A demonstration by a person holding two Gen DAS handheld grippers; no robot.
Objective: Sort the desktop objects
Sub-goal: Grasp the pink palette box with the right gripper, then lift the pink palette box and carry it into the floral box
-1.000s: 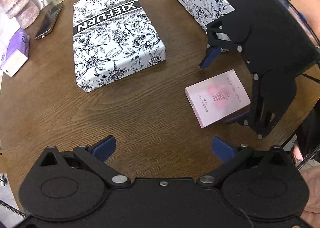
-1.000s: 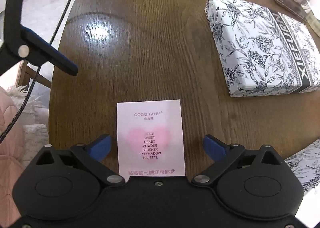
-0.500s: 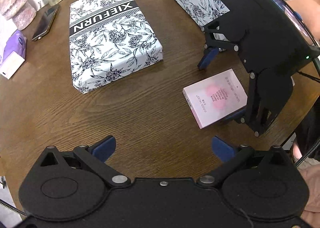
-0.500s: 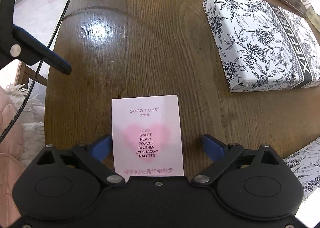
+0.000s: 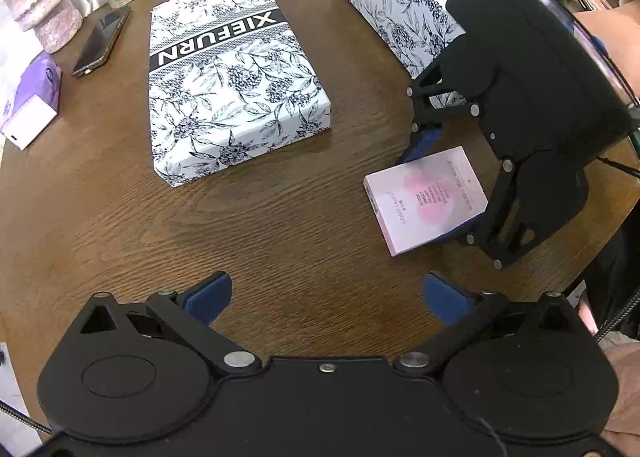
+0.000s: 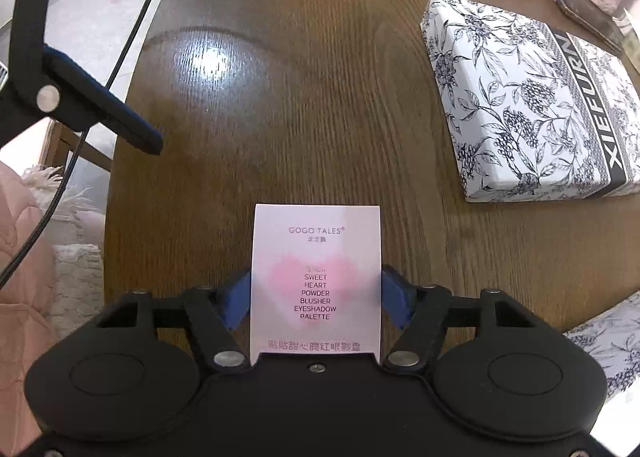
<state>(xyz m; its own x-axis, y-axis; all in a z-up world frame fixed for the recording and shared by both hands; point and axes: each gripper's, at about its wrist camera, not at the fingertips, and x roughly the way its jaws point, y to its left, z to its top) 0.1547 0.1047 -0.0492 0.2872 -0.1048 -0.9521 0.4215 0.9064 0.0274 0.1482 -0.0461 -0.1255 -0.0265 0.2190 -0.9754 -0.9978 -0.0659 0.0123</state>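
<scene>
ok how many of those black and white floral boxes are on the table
2. One floral box marked XIEFURN lies flat mid-table; a second floral box sits at the far edge behind the right gripper, partly hidden. Others may be out of view.

A big box (image 5: 232, 77) lies in the middle of the worktop (image 5: 280, 225). A second box (image 5: 392, 1) sits to its right, farther back. A small box (image 5: 426, 199) lies nearer, on the right (near the edge). A phone (image 5: 102, 41) lies left of the big box. A tissue pack (image 5: 30, 97) lies farther left.
</scene>
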